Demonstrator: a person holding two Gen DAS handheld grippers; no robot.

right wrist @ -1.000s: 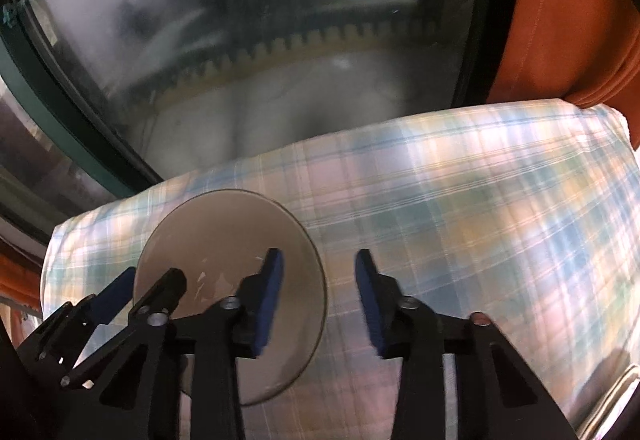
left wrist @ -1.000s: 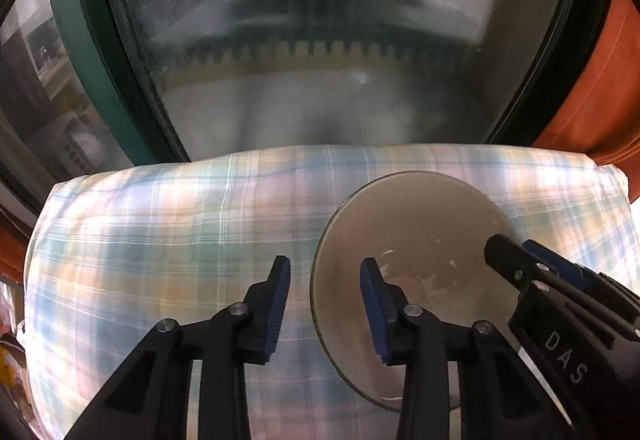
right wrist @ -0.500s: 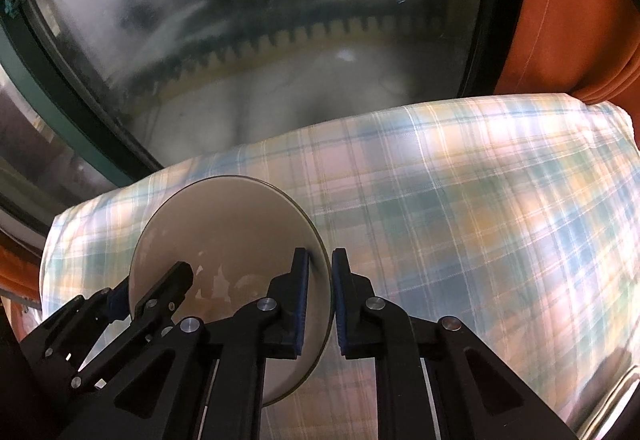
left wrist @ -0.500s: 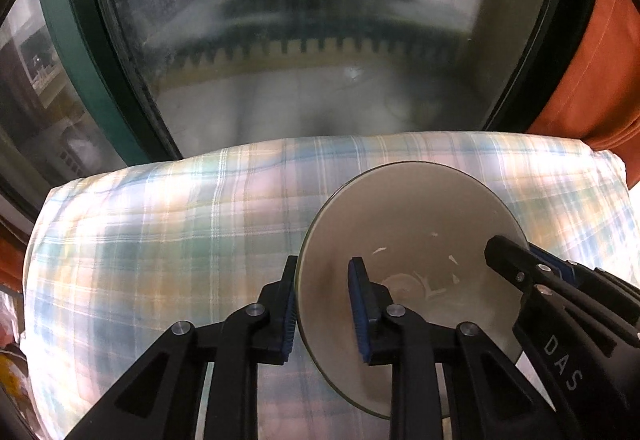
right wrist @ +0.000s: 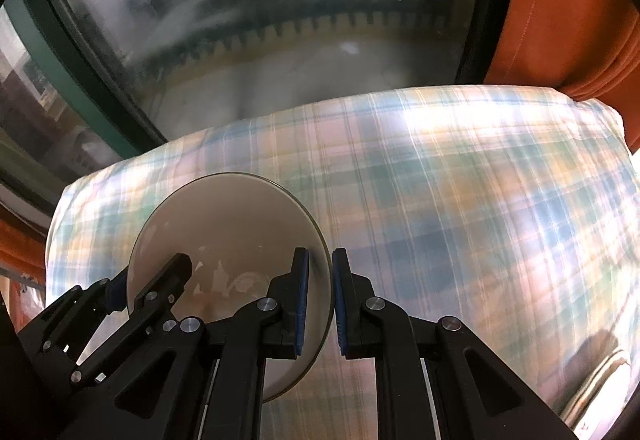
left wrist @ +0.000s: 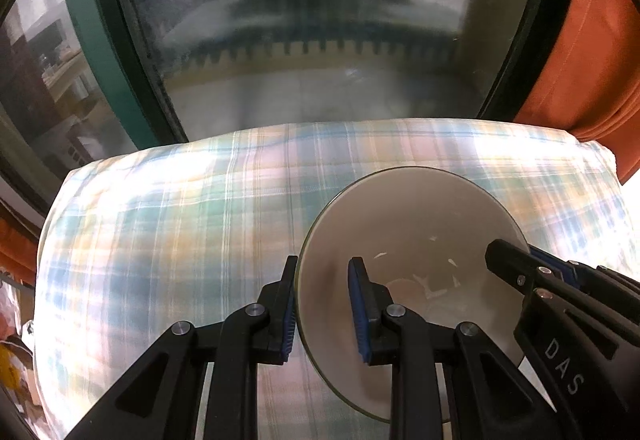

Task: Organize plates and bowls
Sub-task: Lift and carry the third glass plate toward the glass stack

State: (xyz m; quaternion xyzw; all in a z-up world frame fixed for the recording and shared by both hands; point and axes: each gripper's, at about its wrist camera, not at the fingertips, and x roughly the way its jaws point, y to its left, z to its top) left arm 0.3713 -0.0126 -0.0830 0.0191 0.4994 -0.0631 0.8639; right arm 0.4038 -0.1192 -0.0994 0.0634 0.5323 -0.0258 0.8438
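Note:
A round grey-beige bowl [left wrist: 416,224] with a thin rim is over a plaid cloth [left wrist: 180,232]. My left gripper [left wrist: 322,306] straddles the bowl's left rim, one finger outside, one inside, its jaws partly closed with a gap on the inner side. My right gripper [right wrist: 320,294] is shut on the bowl's [right wrist: 228,224] right rim, pads pressed to both sides. Each gripper shows in the other's view: the right one [left wrist: 560,300] at the bowl's right, the left one [right wrist: 132,300] at its left.
The plaid cloth [right wrist: 460,199] covers a raised, cushion-like surface. Behind it is a large window [left wrist: 304,39] with a dark frame. An orange curtain [left wrist: 580,67] hangs at the right. Cluttered shelves show dimly at far left.
Both grippers closed in from open onto opposite edges of the bowl. The right one has clamped the rim; the left one narrowed and then widened slightly around the rim.

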